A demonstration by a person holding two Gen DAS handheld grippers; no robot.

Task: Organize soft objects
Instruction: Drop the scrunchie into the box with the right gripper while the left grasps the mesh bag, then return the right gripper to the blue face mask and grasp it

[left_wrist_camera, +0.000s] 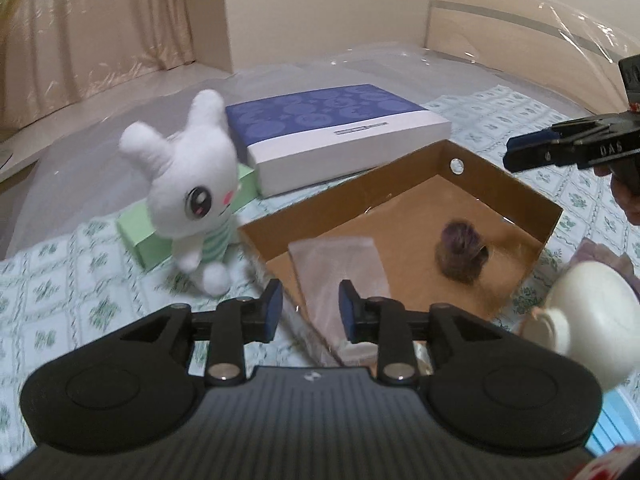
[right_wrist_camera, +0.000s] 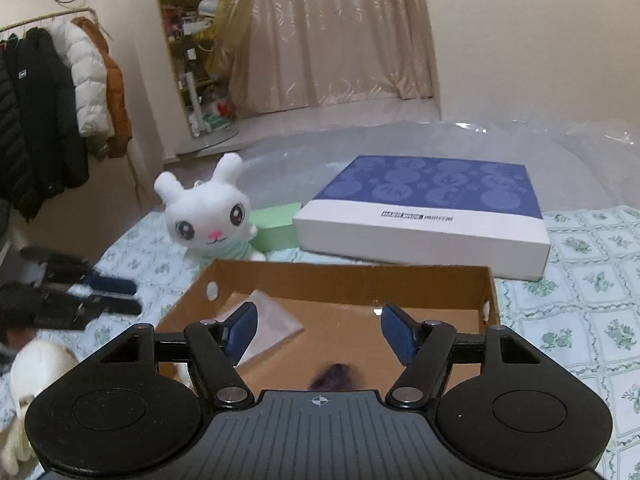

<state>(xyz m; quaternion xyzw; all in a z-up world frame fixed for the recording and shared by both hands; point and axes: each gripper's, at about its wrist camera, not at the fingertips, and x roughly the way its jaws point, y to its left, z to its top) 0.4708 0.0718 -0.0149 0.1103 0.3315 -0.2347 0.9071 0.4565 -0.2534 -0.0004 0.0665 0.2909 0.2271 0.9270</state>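
A white bunny plush (left_wrist_camera: 191, 196) sits upright on the bed, left of an open cardboard box (left_wrist_camera: 516, 196); it also shows in the right wrist view (right_wrist_camera: 208, 216). A brown-purple fuzzy toy (left_wrist_camera: 462, 254) lies inside the box, partly seen low in the right wrist view (right_wrist_camera: 338, 376). A clear plastic bag (left_wrist_camera: 340, 264) lies over the box's near wall. My left gripper (left_wrist_camera: 309, 308) is open and empty, just before that bag. My right gripper (right_wrist_camera: 318, 330) is open and empty above the box; its fingers (left_wrist_camera: 532, 154) show from the left wrist. A cream plush (left_wrist_camera: 592, 312) lies right of the box.
A blue-and-white flat box (left_wrist_camera: 340, 132) lies behind the cardboard box, with a green box (left_wrist_camera: 140, 232) behind the bunny. The bedspread (left_wrist_camera: 60, 300) is floral. Coats (right_wrist_camera: 48, 100), a shelf (right_wrist_camera: 188, 40) and curtains stand beyond the bed.
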